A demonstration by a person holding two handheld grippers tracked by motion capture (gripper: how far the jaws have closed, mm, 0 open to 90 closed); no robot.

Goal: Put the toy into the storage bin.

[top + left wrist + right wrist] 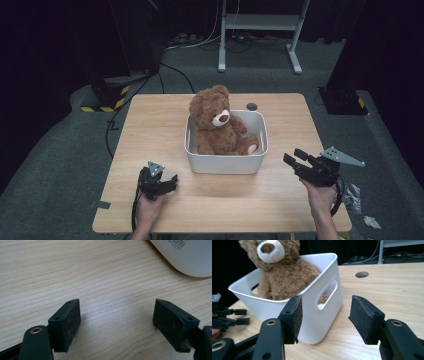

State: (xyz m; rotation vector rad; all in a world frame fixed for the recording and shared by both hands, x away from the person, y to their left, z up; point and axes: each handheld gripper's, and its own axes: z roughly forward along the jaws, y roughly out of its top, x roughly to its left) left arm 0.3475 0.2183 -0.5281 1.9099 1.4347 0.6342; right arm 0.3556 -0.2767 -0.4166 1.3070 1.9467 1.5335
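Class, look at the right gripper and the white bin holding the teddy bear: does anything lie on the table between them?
Nothing visible does. The right gripper points at the white bin with open jaws, and bare wooden table separates them. The teddy bear sits inside the bin.

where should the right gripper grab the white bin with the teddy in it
Probably the white bin by the thin wall at its handle slot, from the right end. The open right gripper already faces that end; one jaw could pass through the slot, the other over the rim. The teddy bear leans toward the opposite end.
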